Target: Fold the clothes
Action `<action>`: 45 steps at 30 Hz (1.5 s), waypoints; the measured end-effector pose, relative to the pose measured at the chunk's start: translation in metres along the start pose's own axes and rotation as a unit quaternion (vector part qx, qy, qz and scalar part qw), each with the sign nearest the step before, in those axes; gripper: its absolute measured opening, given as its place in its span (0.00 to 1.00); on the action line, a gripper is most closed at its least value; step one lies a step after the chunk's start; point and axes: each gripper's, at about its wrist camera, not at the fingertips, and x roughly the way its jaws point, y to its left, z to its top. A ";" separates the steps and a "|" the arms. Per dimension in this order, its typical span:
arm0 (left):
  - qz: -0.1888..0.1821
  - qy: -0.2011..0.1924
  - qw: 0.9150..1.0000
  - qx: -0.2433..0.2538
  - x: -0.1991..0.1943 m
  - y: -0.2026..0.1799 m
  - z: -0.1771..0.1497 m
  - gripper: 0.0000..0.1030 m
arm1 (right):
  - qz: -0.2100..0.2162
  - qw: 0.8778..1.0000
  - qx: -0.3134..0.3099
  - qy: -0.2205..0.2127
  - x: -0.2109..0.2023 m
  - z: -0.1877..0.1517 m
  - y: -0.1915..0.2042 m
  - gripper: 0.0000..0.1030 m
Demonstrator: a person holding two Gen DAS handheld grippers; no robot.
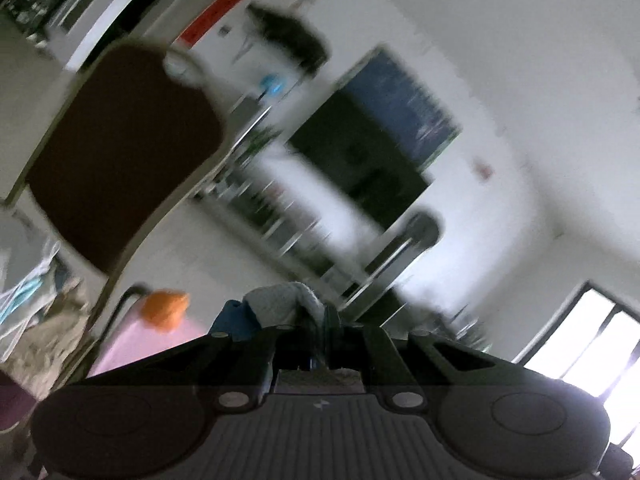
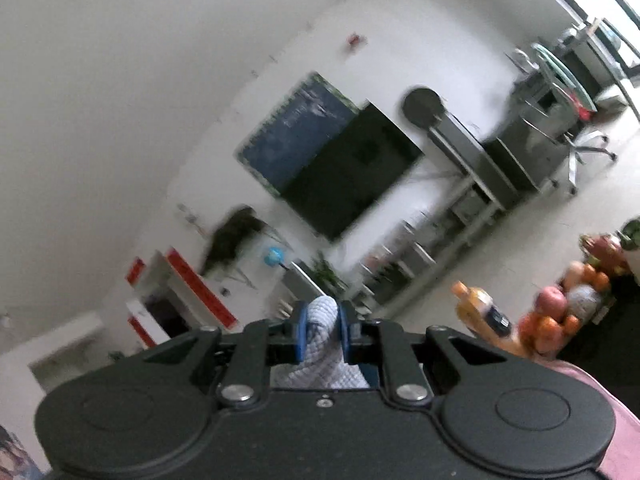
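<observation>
Gripping a bunched fold of the grey quilted garment (image 2: 323,322), your right tool (image 2: 322,330) is clamped on it between blue pads (image 2: 301,332). Your left tool (image 1: 308,316) pinches grey cloth (image 1: 280,296) too, raised above the pink-covered desk (image 1: 132,344), near the brown chair (image 1: 120,152).

Both views are smeared by heavy motion blur, worst in the left wrist view, where only the left gripper (image 1: 316,320) body is kept fairly sharp. Daylight is blown out at the window (image 1: 592,340) to its right. Fisheye bending and dark corners are seen at the edges.
</observation>
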 end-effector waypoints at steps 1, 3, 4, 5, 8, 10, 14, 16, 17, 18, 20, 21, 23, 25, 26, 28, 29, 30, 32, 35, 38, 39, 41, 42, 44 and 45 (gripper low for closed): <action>0.018 0.015 1.000 0.001 0.021 0.003 0.001 0.03 | -0.018 1.000 0.000 0.013 0.018 -0.004 -0.006 0.15; 0.048 0.038 0.998 0.004 0.059 0.007 0.004 0.03 | -0.058 0.998 0.001 0.038 0.057 -0.013 -0.018 0.15; 0.052 0.038 0.998 0.004 0.071 0.003 0.010 0.02 | -0.078 0.996 0.002 0.050 0.077 -0.015 -0.021 0.15; 0.051 0.033 0.998 0.010 0.078 -0.004 0.017 0.02 | -0.090 0.994 0.005 0.056 0.096 -0.014 -0.022 0.15; 0.023 -0.024 0.997 0.066 0.072 -0.034 0.034 0.03 | -0.085 0.996 -0.009 0.039 0.119 0.000 -0.008 0.14; 0.015 -0.059 0.993 0.105 0.066 -0.047 0.033 0.03 | -0.073 0.997 -0.034 0.009 0.120 0.010 0.004 0.14; 0.034 -0.043 0.990 0.128 0.078 -0.022 -0.008 0.03 | -0.079 0.995 -0.061 -0.006 0.112 0.003 -0.019 0.15; 0.064 -0.008 0.990 0.125 0.099 0.008 -0.046 0.03 | -0.100 0.993 -0.058 0.018 0.116 -0.015 -0.052 0.15; 0.083 0.014 0.989 0.121 0.111 0.025 -0.067 0.03 | -0.111 0.992 -0.054 0.033 0.117 -0.026 -0.070 0.15; 0.105 0.040 0.987 0.111 0.126 0.044 -0.090 0.03 | -0.125 0.990 -0.046 0.054 0.119 -0.041 -0.090 0.15; 0.157 0.099 0.979 0.085 0.160 0.090 -0.143 0.03 | -0.162 0.981 -0.030 0.103 0.135 -0.083 -0.143 0.15; 0.181 0.129 0.972 0.072 0.175 0.113 -0.168 0.03 | -0.180 0.975 -0.022 0.129 0.143 -0.106 -0.170 0.15; 0.224 0.190 0.955 0.049 0.199 0.157 -0.215 0.03 | -0.213 0.960 -0.007 0.181 0.161 -0.148 -0.220 0.15; 0.251 0.211 0.943 0.051 0.208 0.178 -0.240 0.04 | -0.246 0.940 0.010 0.236 0.174 -0.190 -0.263 0.15; 0.261 0.212 0.940 0.058 0.210 0.183 -0.248 0.05 | -0.284 0.921 0.025 0.267 0.175 -0.211 -0.282 0.15; 0.275 0.213 0.935 0.072 0.211 0.191 -0.258 0.05 | -0.315 0.902 0.046 0.290 0.173 -0.218 -0.289 0.15; 0.272 0.208 0.936 0.080 0.210 0.191 -0.255 0.05 | -0.310 0.905 0.048 0.288 0.170 -0.216 -0.288 0.15; 0.272 0.204 0.936 0.086 0.209 0.189 -0.252 0.06 | -0.304 0.907 0.051 0.287 0.168 -0.214 -0.286 0.15; 0.279 0.206 0.934 0.085 0.207 0.188 -0.253 0.06 | -0.303 0.906 0.061 0.289 0.166 -0.216 -0.288 0.16; 0.307 0.230 0.919 0.086 0.197 0.187 -0.259 0.15 | -0.310 0.901 0.066 0.296 0.170 -0.219 -0.292 0.17; 0.310 0.236 0.917 0.081 0.170 0.175 -0.253 0.21 | -0.335 0.899 0.036 0.280 0.165 -0.212 -0.294 0.38; 0.307 0.238 0.918 0.079 0.161 0.172 -0.253 0.23 | -0.345 0.898 0.026 0.273 0.163 -0.209 -0.295 0.46; 0.284 0.244 0.924 0.069 0.143 0.167 -0.257 0.28 | -0.352 0.904 0.023 0.243 0.147 -0.203 -0.290 0.50; 0.265 0.248 0.930 0.062 0.136 0.164 -0.260 0.35 | -0.345 0.911 0.028 0.224 0.137 -0.200 -0.286 0.52; 0.205 0.259 0.943 0.047 0.128 0.155 -0.267 0.40 | -0.298 0.934 0.051 0.193 0.115 -0.199 -0.274 0.56; 0.168 0.270 0.947 0.044 0.130 0.148 -0.271 0.45 | -0.258 0.945 0.058 0.191 0.109 -0.202 -0.267 0.62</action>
